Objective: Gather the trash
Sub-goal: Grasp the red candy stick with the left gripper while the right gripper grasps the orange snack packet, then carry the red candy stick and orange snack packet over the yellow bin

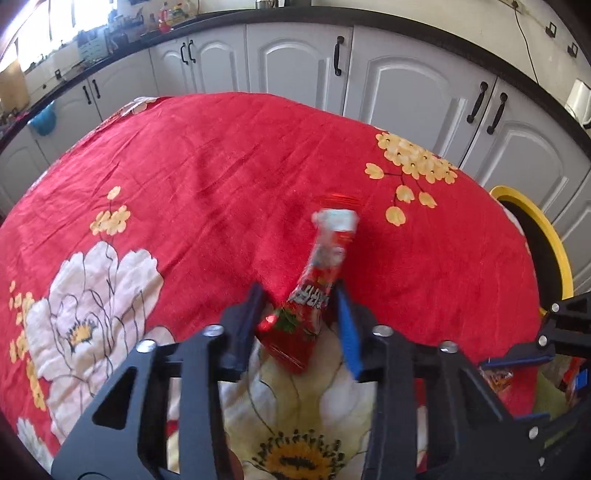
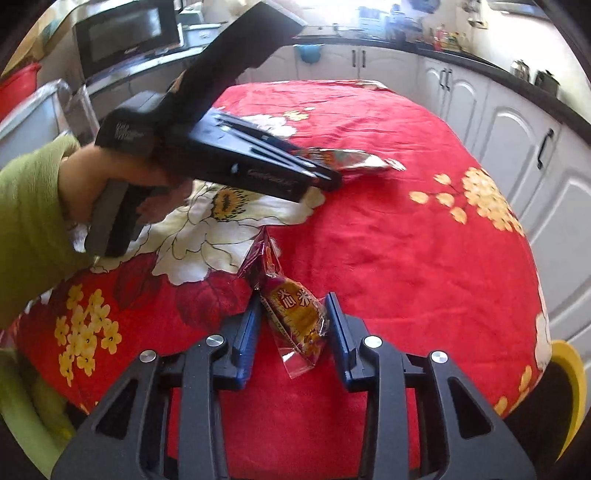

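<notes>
On the red flowered tablecloth [image 1: 207, 177] a red snack wrapper [image 1: 321, 273] stands tilted between the blue pads of my left gripper [image 1: 297, 297], which press on its lower part. In the right wrist view that left gripper [image 2: 328, 181], held by a hand in a green sleeve [image 2: 26, 221], has the wrapper's silvery end [image 2: 358, 160] sticking out past its tips. My right gripper [image 2: 293, 306] is shut on a brown-and-yellow snack wrapper [image 2: 295, 314], with both pads touching its edges; the wrapper's far end [image 2: 264, 254] rests on the cloth.
A yellow-rimmed bin [image 1: 546, 236] stands off the table's right edge, also visible as a yellow rim [image 2: 569, 369] in the right wrist view. White cabinets [image 1: 295, 55] under a dark counter run behind the table. A microwave [image 2: 125, 33] sits far left.
</notes>
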Motion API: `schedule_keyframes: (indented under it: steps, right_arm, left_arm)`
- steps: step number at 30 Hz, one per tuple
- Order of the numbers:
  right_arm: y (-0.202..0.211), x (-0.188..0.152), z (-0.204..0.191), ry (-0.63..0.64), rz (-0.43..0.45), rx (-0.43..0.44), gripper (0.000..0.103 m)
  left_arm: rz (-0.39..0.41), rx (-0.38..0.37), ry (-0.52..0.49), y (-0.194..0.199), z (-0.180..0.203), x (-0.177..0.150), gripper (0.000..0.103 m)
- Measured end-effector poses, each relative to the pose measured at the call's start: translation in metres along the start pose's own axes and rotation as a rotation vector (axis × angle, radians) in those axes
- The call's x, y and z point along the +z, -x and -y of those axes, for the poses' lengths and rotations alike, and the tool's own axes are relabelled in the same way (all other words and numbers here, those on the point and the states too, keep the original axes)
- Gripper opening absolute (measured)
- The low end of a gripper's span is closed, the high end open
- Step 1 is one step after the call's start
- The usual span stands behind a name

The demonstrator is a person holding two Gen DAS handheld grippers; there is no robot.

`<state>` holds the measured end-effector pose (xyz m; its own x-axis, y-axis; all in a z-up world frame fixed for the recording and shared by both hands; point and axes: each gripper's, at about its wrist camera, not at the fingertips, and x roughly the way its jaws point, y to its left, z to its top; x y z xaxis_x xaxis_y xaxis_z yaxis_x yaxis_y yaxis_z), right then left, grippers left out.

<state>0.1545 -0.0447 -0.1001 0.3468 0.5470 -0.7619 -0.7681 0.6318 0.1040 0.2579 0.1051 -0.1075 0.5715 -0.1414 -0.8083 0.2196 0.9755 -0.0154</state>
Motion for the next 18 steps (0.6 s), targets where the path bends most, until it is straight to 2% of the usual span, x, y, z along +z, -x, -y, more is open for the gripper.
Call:
schedule_keyframes:
  steps: [1,4,9,18]
  right_arm:
    - [0.002,-0.002,0.004,-0.021,0.007,0.000,0.032]
    - [0.009,-0.005,0.021,-0.100,0.029,0.011,0.032]
    - [0.030,-0.016,0.046,-0.192,0.065,-0.004,0.032]
    - [0.077,-0.045,0.092,-0.323,0.141,-0.063,0.032]
  left_arm:
    - [-0.002,0.009,0.004,0.000,0.000,-0.001,0.014]
    - [-0.001,0.014,0.026,0.003,0.002,-0.003,0.010]
    - [0.027,0.004,0.066,0.012,0.011,-0.007,0.007]
    - [0.097,-0.104,0.055,0.029,0.073,0.001,0.006]
